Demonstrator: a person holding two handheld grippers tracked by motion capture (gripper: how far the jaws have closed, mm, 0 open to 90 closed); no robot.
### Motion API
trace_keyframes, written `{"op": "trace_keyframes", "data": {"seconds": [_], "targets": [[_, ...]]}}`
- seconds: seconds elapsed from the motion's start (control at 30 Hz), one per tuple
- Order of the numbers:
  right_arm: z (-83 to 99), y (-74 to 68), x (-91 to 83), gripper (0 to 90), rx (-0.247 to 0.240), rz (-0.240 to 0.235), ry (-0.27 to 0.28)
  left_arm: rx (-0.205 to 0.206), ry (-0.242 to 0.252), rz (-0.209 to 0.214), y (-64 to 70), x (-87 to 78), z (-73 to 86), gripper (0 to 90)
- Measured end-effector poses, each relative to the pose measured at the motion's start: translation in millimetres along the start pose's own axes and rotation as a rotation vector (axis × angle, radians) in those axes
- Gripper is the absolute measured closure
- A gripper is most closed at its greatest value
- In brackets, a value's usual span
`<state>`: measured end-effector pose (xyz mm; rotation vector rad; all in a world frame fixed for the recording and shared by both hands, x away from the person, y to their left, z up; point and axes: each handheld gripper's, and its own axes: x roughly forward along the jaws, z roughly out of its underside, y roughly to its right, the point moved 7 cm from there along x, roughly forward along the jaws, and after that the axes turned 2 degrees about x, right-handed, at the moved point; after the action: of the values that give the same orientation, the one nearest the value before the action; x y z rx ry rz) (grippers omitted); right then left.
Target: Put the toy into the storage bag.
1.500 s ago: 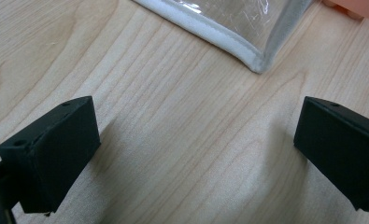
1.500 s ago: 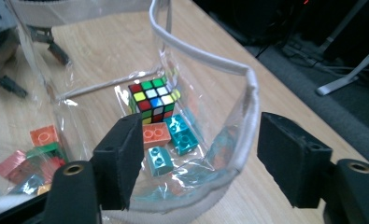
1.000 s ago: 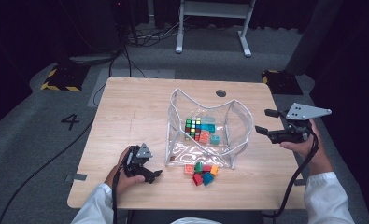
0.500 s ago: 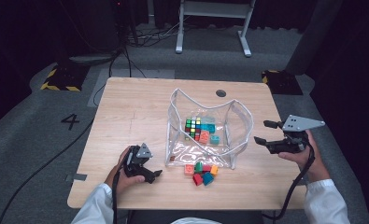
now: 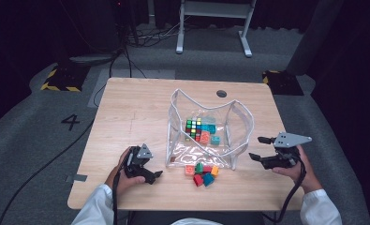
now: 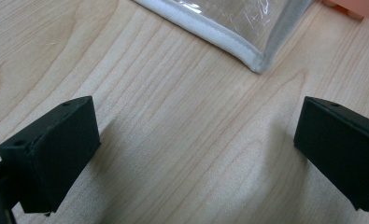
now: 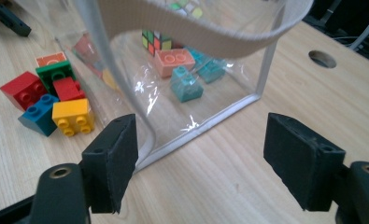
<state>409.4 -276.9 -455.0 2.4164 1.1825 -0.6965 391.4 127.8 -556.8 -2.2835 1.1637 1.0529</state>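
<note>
So the clear bag (image 5: pixel 206 129) is sitting mid-table with its mouth gaping upward, which makes sense since it's already holding a puzzle cube (image 5: pixel 194 129) and a few pastel bricks. The loose bricks (image 5: pixel 202 172) are piling up just outside its near wall, probably waiting to be dropped in. The right gripper (image 5: pixel 262 149) is hovering off the bag's right corner with jaws spread and nothing between them, looking like it's lining up on the rim. The left gripper (image 5: pixel 153 176) is resting low near the bag's left near corner, also released and empty, likely staying out of the way.
</note>
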Motion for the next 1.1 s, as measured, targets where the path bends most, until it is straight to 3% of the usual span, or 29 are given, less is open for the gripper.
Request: {"op": "trace_keyframes", "data": {"seconds": [0.27,0.43,0.5,0.73,0.87,0.97,1.1], "targets": [[31.9,-18.8,11.5,29.0,0.029,-0.025,-0.040,0.000,0.000,0.000,0.0,0.0,0.0,0.3],[53.5,-37.7,20.7,33.8,0.058,-0.088,-0.070,0.001,0.000,-0.002,-0.1,-0.1,0.0,0.3],[60.0,-44.9,25.3,37.2,0.022,-0.082,-0.086,0.005,-0.002,-0.003,-0.4,-0.2,0.1,0.3],[54.2,-67.7,42.7,49.0,0.019,-0.147,-0.049,0.002,-0.001,-0.002,-0.2,-0.1,0.1,0.3],[45.6,-78.4,57.9,49.0,-0.018,-0.166,-0.046,0.001,0.000,0.000,-0.1,0.0,0.0,0.3],[40.1,-85.8,68.7,47.4,-0.014,-0.175,-0.047,0.001,0.000,0.000,-0.1,0.0,0.0,0.3],[34.5,-91.9,79.5,46.6,-0.052,-0.164,-0.077,0.001,0.000,-0.001,-0.1,0.0,0.0,0.3]]}}
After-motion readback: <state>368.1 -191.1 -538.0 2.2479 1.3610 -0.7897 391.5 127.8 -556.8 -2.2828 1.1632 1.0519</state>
